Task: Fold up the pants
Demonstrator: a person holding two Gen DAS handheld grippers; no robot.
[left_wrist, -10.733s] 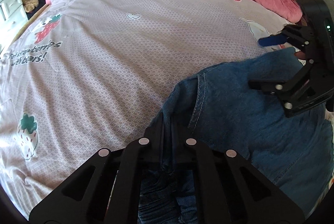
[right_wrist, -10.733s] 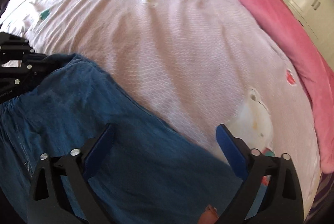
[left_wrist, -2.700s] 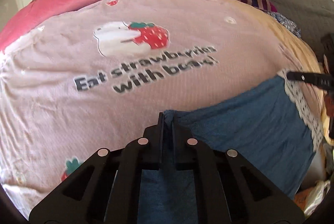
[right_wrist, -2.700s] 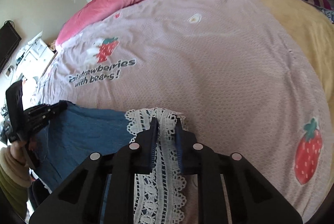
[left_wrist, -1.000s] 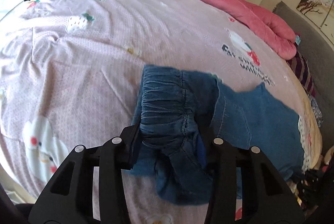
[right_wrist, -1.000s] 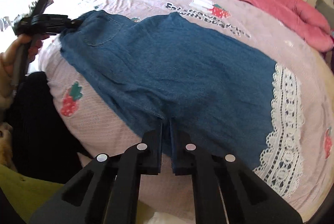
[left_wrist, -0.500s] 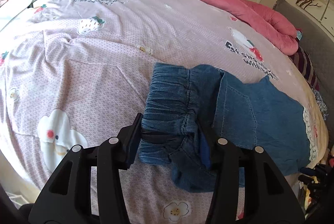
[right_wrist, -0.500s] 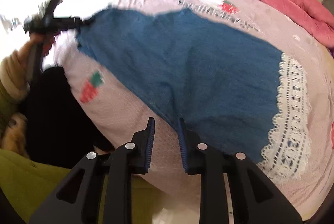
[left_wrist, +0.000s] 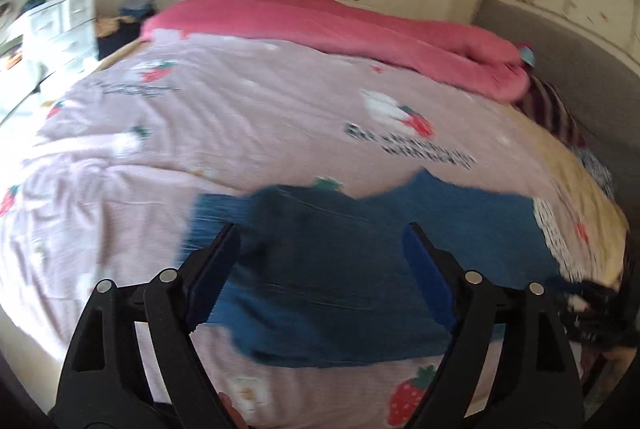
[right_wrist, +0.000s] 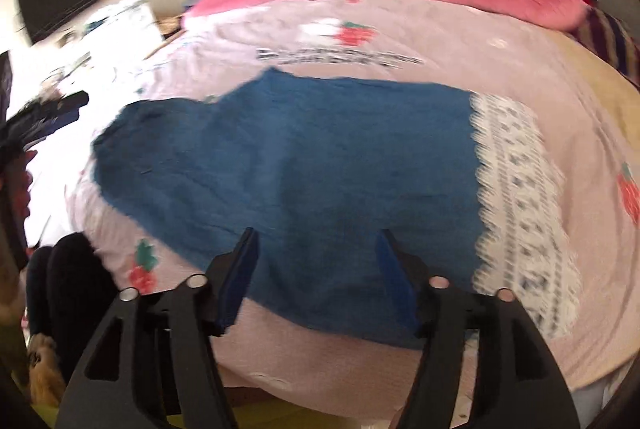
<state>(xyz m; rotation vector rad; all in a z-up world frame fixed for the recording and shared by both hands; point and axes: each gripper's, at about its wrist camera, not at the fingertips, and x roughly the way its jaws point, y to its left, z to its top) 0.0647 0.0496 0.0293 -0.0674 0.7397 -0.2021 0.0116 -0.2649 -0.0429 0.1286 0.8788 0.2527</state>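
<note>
Looking out past my left tongs [left_wrist: 320, 261], spread wide and empty, I saw the pants [left_wrist: 360, 269] lying flat on the bed [left_wrist: 240, 117], long axis running left to right across the frame. My right tongs [right_wrist: 316, 261] gaped too, nearer the lace hem [right_wrist: 516, 197] at right.

Each hand-held gripper [left_wrist: 320, 265] [right_wrist: 316, 261]: black frame, 2 blue-padded fingers, silver screws.
</note>
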